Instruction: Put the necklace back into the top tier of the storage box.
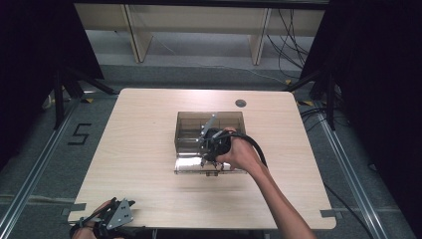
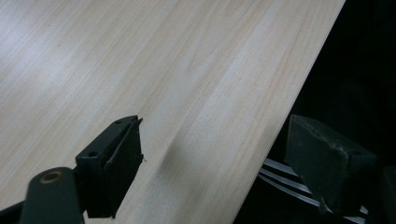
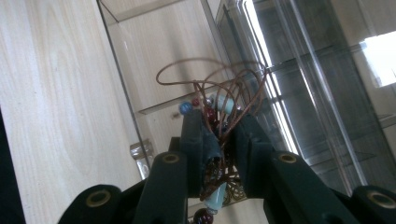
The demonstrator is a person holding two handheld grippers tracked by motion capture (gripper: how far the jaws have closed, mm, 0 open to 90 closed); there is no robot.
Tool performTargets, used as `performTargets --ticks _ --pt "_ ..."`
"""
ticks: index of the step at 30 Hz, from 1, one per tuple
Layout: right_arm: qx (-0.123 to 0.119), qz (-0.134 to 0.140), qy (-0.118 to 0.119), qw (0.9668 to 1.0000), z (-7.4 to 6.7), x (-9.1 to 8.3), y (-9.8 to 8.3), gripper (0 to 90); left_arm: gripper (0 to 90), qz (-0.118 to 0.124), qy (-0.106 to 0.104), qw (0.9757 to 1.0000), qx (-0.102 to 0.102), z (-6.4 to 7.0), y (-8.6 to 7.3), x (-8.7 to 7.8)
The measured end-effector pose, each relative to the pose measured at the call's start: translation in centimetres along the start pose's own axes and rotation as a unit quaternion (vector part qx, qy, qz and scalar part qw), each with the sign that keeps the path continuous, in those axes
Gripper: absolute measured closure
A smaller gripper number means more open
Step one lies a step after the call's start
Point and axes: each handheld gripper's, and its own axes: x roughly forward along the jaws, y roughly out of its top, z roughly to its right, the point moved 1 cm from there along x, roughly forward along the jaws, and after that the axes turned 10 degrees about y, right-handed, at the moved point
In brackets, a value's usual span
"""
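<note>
A smoky clear plastic box [image 1: 184, 130] stands at the middle of the wooden table [image 1: 149, 189], its lid [image 1: 189, 165] folded down flat in front of it. My right gripper [image 1: 208, 155], held in a hand, hovers over the box's front edge. In the right gripper view my right gripper [image 3: 219, 119] is shut on a beaded necklace [image 3: 223, 103] of brown cord with blue, red and pale teal beads, its loops rising above the jaws in front of the box's clear dividers [image 3: 299, 70]. My left gripper [image 1: 112, 206] rests at the table's near left edge, open [image 2: 215, 126], nothing between its jaws.
A round cable hole [image 1: 240, 103] sits in the table behind the box. Bare tabletop [image 2: 140, 56] lies under the left gripper, whose right jaw hangs past the table edge. Black curtains flank the table; a wooden shelf stands behind it.
</note>
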Motion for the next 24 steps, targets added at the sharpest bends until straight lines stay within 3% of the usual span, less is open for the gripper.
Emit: performTargets --ticks 3,5,8,9,13,15,20,21,23,24 --pt "0.0 0.001 0.005 1.0 0.3 0.4 -0.1 75.8 18.4 -0.005 -0.01 0.9999 0.001 -0.1 0.0 -0.1" --pt "0.012 -0.007 0.008 0.9999 0.3 0.6 -0.1 75.8 18.4 -0.003 -0.003 1.0 0.005 -0.1 0.0 -0.1" --pt "0.001 -0.007 0.01 0.9999 0.7 0.9 -0.2 75.6 18.4 -0.001 -0.002 0.9999 0.013 -0.2 0.1 -0.2" --pt "0.002 -0.005 0.012 0.9999 0.7 1.0 -0.2 75.2 18.4 -0.002 -0.004 1.0 0.006 -0.1 0.0 -0.1" --pt "0.004 -0.001 0.011 0.9999 0.9 1.3 -0.3 66.8 18.4 -0.002 -0.004 1.0 0.004 -0.1 0.0 -0.1" --pt "0.011 0.004 0.006 0.9999 0.9 1.1 -0.3 60.3 18.4 -0.001 -0.002 0.9999 0.012 -0.2 0.0 -0.2" --pt "0.022 0.019 0.001 0.9996 0.9 0.1 -0.7 56.9 18.4 -0.002 -0.004 1.0 0.004 -0.1 0.0 -0.1" --pt "0.022 0.022 0.0 0.9995 0.9 0.0 -0.8 56.5 18.4 -0.009 -0.013 0.9999 0.006 -0.2 0.0 -0.2" --pt "0.017 0.026 -0.003 0.9995 0.9 -0.3 -1.0 55.7 18.4 -0.002 -0.003 1.0 0.004 -0.1 0.0 -0.1" --pt "0.017 0.032 -0.004 0.9993 0.9 -0.5 -1.0 55.2 18.4 -0.008 -0.012 0.9999 0.006 -0.2 0.0 -0.2"
